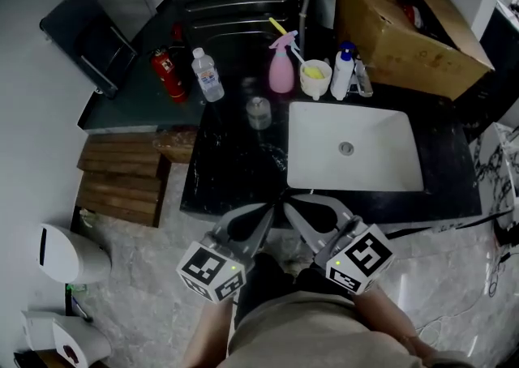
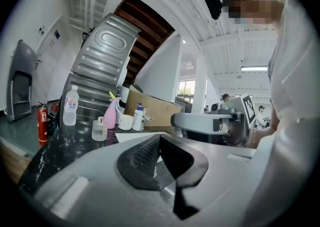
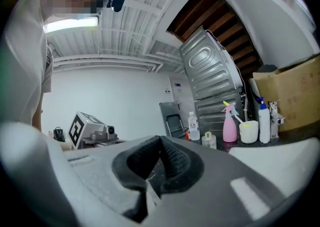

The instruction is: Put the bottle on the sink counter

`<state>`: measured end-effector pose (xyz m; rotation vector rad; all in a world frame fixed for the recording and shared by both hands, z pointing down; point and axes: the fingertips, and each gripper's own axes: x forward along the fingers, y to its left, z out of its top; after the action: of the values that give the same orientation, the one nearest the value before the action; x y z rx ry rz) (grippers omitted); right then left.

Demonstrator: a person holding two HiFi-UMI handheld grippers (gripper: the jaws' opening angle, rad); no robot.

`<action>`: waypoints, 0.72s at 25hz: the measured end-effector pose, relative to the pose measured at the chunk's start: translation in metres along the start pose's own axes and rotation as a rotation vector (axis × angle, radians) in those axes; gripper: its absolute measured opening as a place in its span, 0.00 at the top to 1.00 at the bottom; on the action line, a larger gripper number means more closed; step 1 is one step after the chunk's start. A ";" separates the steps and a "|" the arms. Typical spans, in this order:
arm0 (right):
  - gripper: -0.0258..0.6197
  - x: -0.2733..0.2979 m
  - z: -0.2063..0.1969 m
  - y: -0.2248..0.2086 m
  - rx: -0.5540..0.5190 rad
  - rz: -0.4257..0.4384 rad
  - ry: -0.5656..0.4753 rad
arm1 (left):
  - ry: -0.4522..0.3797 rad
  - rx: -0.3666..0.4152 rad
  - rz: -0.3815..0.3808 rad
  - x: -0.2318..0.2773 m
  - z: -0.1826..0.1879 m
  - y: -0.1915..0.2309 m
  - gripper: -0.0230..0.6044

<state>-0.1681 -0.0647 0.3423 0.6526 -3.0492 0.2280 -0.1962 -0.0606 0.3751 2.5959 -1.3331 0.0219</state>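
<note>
Both grippers sit low at bottom centre of the head view, short of the counter edge, tips side by side. Left gripper (image 1: 270, 212): pads pressed together, nothing between them. Right gripper (image 1: 293, 209): likewise closed and empty. Judgement: idle pose, reach not yet begun.

Task thing: clear plastic water bottle with white cap (image 1: 208, 74), upright, upper left of frame, just beside the red fire extinguisher (image 1: 168, 74). Whether it stands on the black marble sink counter (image 1: 235, 172) or on the grey-green ledge (image 1: 134, 107) beside it, cannot tell.

Containers:
- White rectangular sink basin (image 1: 373, 164): empty.
- White cup (image 1: 315, 87): holds something yellow.
- Open brown cardboard box (image 1: 389, 42), upper right: something red inside.
- Small lidded glass jar (image 1: 259, 113): contents unclear.
</note>
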 end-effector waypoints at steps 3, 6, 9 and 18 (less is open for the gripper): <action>0.96 0.000 -0.001 0.003 -0.021 0.009 0.011 | 0.000 -0.018 0.011 0.000 -0.002 0.000 0.95; 0.96 0.000 -0.003 0.006 -0.032 0.018 0.019 | -0.008 -0.033 0.026 0.001 -0.003 0.002 0.95; 0.96 -0.002 -0.001 0.006 -0.045 0.017 0.014 | -0.011 -0.034 0.040 0.004 -0.002 0.003 0.95; 0.96 0.002 -0.009 0.004 -0.033 0.023 0.036 | 0.019 -0.037 0.059 0.002 -0.006 0.005 0.95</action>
<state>-0.1718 -0.0604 0.3506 0.6047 -3.0204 0.1880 -0.1986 -0.0635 0.3823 2.5192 -1.3904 0.0308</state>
